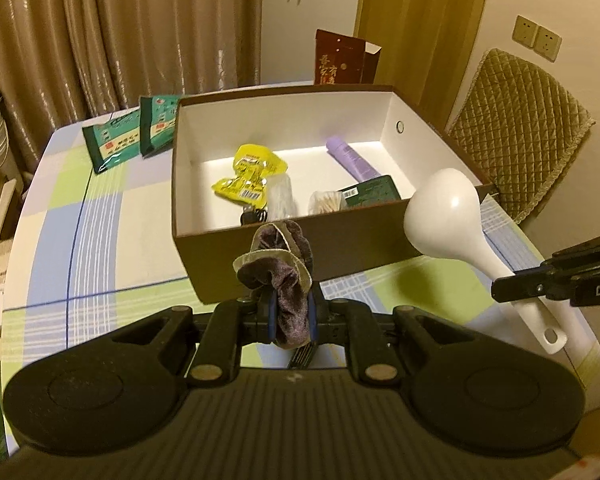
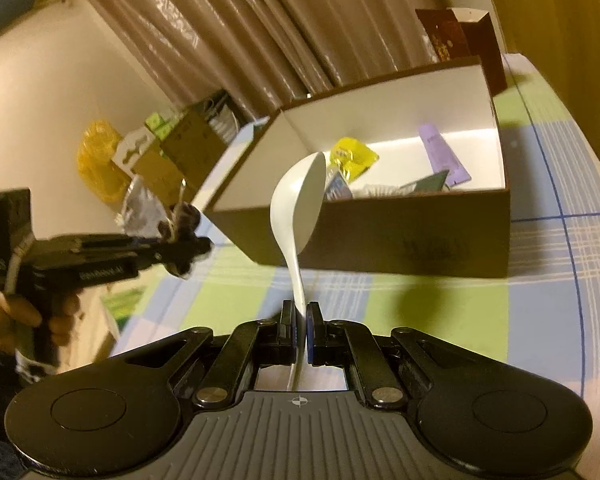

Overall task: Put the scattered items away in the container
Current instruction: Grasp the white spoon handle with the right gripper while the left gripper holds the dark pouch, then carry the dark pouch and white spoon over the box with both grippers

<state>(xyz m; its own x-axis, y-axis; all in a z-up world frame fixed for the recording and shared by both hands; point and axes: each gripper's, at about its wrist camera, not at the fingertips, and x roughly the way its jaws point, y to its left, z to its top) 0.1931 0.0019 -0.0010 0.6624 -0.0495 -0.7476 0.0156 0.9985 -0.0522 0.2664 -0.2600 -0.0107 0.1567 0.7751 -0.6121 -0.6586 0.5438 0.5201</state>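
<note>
A brown box (image 1: 284, 248) with a white inside stands on the checked tablecloth; it also shows in the right wrist view (image 2: 400, 244). It holds a yellow packet (image 1: 252, 172), a purple tube (image 1: 352, 158), a dark green box (image 1: 374, 192) and small clear packs. My left gripper (image 1: 292, 312) is shut on a purple scrunchie (image 1: 278, 268), held above the table just before the box's near wall. My right gripper (image 2: 299, 312) is shut on the handle of a white spoon (image 2: 300, 208), also seen in the left wrist view (image 1: 444, 216), with its bowl raised by the box's near corner.
Two green packets (image 1: 132, 132) lie on the table left of the box. A red-brown carton (image 1: 342, 58) stands behind it. A quilted chair (image 1: 520, 132) is at the right. Cardboard boxes and a yellow bag (image 2: 100, 160) sit off the table's left side.
</note>
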